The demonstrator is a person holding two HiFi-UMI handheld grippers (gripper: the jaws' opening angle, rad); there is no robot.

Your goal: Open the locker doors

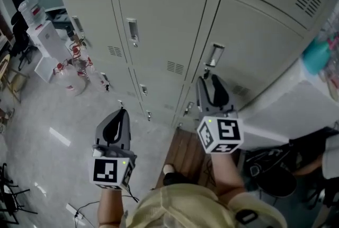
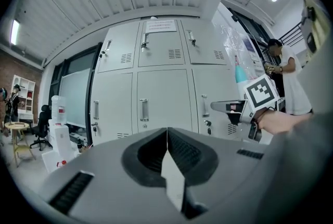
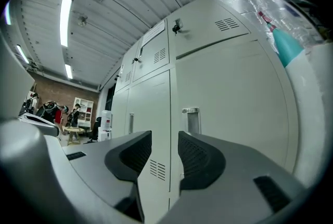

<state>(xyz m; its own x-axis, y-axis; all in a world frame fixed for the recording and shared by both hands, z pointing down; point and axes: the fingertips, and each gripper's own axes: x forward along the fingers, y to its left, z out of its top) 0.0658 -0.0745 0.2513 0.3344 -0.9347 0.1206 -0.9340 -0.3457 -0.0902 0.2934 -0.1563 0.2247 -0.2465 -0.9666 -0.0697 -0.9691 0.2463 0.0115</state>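
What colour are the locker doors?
The locker doors are plain pale grey, with no pattern. The left gripper view shows them best.

Both the left gripper and right gripper: grey housing, black ribbed jaw pads. Behind each housing, a white cube with black square markers and a green lamp. Pale yellow top worn.

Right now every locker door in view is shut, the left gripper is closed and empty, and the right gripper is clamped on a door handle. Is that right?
Not quite. The right gripper is open with nothing between its jaws, and the door handle lies beyond them, as the right gripper view shows. The rest stands.
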